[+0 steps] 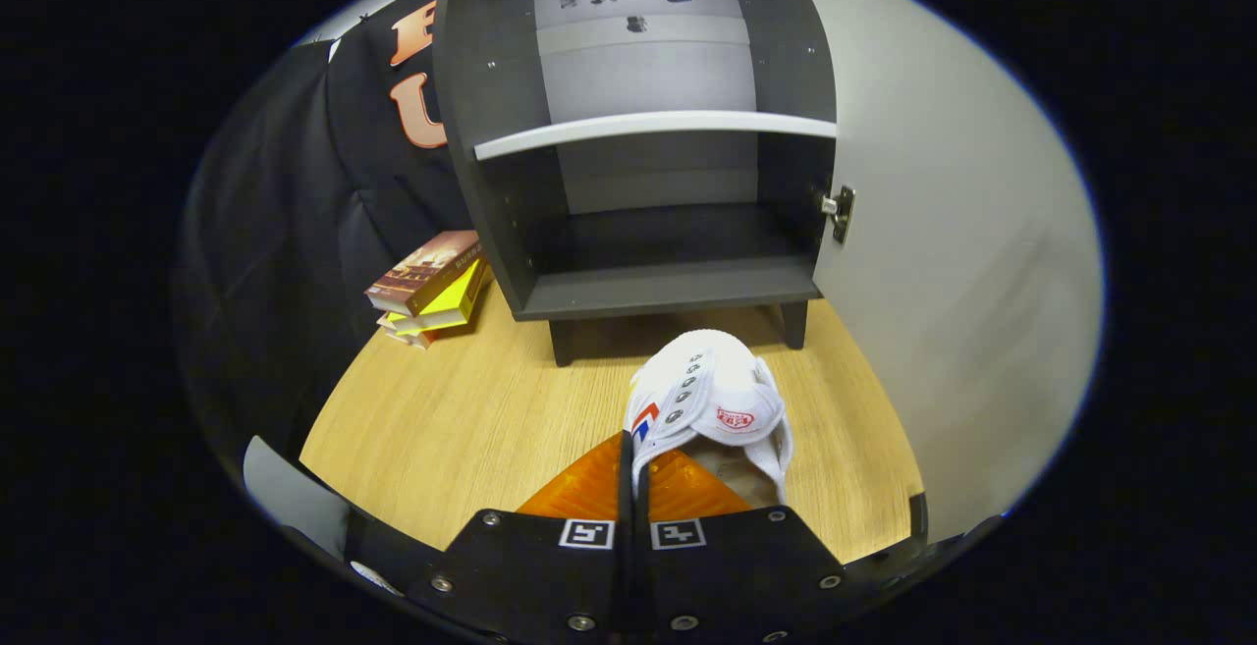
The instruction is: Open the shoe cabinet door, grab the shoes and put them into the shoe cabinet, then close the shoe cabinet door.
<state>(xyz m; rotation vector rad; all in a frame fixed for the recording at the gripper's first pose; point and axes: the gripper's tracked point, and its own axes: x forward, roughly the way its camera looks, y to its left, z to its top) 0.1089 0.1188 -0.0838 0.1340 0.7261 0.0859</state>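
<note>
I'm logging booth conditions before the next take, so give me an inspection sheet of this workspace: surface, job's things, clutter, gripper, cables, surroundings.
Surface: wooden floor, bare around the cabinet.
Job's things: shoe cabinet stands open, its door swung to the right; the white shelf and bottom compartment hold nothing. White shoe is pinched at its side wall, toe toward the cabinet.
Clutter: stack of books on the floor left of the cabinet.
Gripper: gripper closed, fingers pressing the shoe's side between them.
Cables: nothing seen.
Surroundings: black cloth wall to the left.
</note>
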